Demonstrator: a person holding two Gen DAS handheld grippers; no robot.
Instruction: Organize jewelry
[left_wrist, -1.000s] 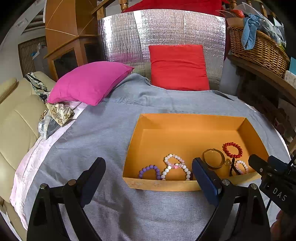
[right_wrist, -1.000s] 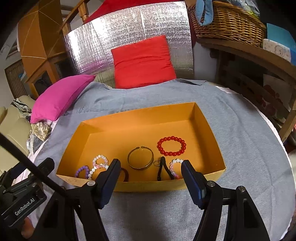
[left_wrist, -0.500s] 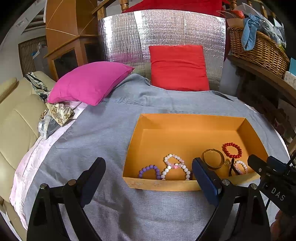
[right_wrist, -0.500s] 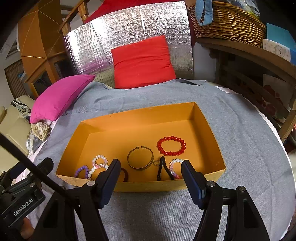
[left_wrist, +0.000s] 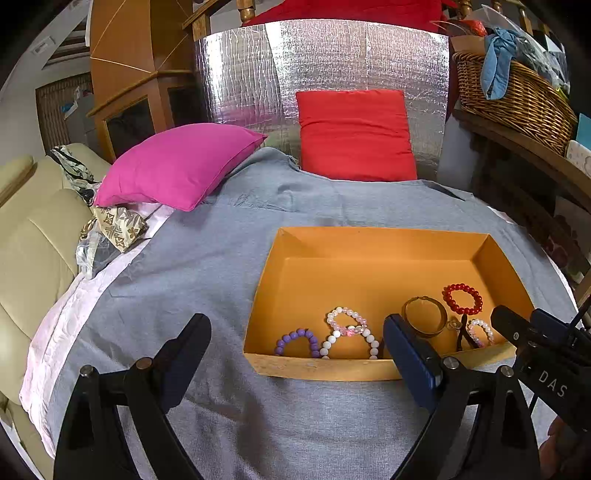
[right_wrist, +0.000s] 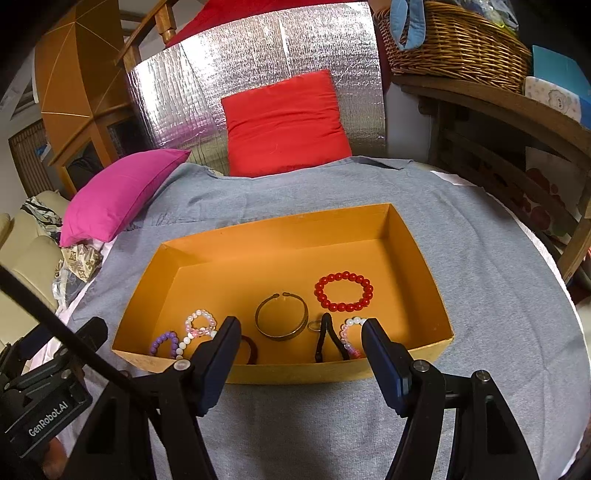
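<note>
In the lower middle of the right wrist view, an orange box (right_wrist: 417, 258) sits on a grey cloth (right_wrist: 480, 280), and all the jewelry in sight lies inside it, crowded toward the near wall.

Contents, from left to right in that view: a purple bead bracelet (right_wrist: 162, 341), a white bead bracelet (right_wrist: 181, 347) partly hidden by the wall, a pink bead bracelet (right_wrist: 200, 324), a dark red band (right_wrist: 251, 349), a metal bangle (right_wrist: 281, 316), a small ring (right_wrist: 314, 325), a black hair tie (right_wrist: 327, 338), a pink and white bracelet (right_wrist: 349, 338), and a red bead bracelet (right_wrist: 344, 290) set further back. Several pieces touch or overlap; the far half of the box floor is bare.

The right gripper (right_wrist: 295, 338) hangs in front of the near wall, jaws spread wide, nothing between them. The left gripper (left_wrist: 295, 338), lower left of the box in its own view, is likewise spread wide and empty, over the cloth.

Judgement: gathering appears done, since no piece shows on the cloth. If sorting or spacing out is wanted, that appears not yet begun, for the items lie bunched. A pink cushion (left_wrist: 177, 162) and a red cushion (left_wrist: 354, 134) lie at the top of the frame, well apart from the work.
</note>
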